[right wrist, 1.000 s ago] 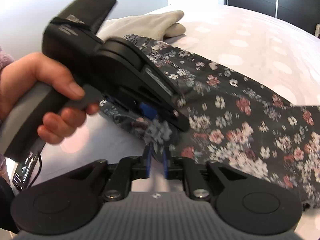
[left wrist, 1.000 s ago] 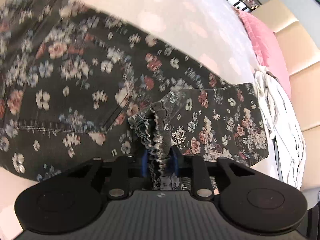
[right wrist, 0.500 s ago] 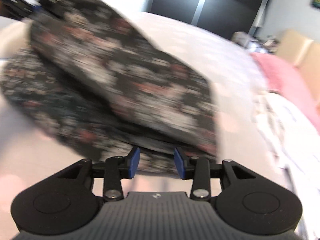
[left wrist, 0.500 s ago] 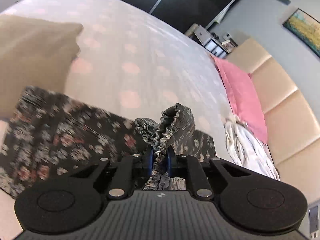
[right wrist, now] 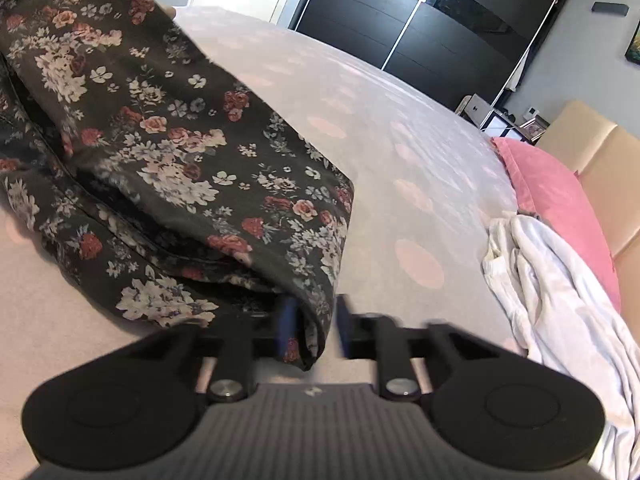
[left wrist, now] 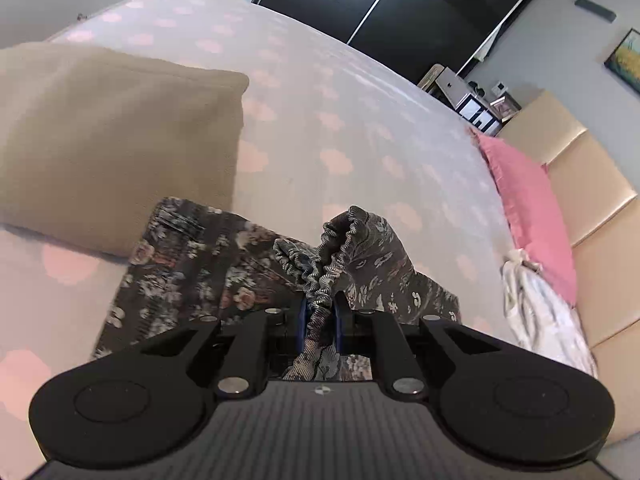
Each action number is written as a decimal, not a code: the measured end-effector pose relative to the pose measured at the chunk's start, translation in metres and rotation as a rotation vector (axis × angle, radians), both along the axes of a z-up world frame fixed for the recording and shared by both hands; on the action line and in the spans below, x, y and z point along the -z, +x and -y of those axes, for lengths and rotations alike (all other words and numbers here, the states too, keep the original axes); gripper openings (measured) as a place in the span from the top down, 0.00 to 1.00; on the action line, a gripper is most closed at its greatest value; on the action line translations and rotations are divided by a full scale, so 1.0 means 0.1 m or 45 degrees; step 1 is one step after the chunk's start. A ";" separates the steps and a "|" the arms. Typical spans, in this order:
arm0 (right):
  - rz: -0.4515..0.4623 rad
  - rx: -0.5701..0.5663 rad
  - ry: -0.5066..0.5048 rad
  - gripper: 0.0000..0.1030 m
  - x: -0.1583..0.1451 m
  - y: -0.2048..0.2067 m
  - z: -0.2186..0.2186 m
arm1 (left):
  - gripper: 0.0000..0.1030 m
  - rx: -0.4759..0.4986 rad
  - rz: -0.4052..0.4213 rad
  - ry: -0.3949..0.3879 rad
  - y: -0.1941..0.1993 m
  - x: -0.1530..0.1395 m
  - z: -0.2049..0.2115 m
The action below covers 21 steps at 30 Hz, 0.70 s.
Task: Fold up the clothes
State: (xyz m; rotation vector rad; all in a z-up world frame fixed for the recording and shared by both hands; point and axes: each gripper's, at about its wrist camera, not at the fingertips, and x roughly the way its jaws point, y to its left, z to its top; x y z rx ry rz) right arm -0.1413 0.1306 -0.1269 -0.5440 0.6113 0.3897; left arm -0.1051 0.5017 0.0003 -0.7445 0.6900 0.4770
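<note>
Pinching the gathered waistband [left wrist: 320,276] of the floral trousers [right wrist: 168,152], the left gripper [left wrist: 319,316] is closed; the right gripper [right wrist: 314,320] stands parted around a folded hem.

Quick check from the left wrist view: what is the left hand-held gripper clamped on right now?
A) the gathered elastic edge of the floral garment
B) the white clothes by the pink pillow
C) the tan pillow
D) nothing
A: the left hand-held gripper is closed on the ruffled elastic edge of the floral garment.

Black ribbed tongs [left wrist: 320,316], blue pads [left wrist: 302,320], silver screws [left wrist: 231,384].
</note>
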 end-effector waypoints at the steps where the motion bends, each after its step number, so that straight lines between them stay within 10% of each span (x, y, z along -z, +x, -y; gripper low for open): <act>1: -0.001 0.006 0.014 0.97 -0.03 0.03 0.02 | 0.90 0.007 0.003 0.021 -0.02 -0.04 0.00; 11: 0.053 -0.125 0.048 0.98 -0.14 0.05 -0.04 | 0.90 -0.072 -0.220 0.214 -0.16 0.02 -0.28; 21: -0.013 -0.216 -0.029 0.94 -0.01 0.09 -0.10 | 0.88 -0.092 -0.392 0.206 -0.08 0.55 -0.39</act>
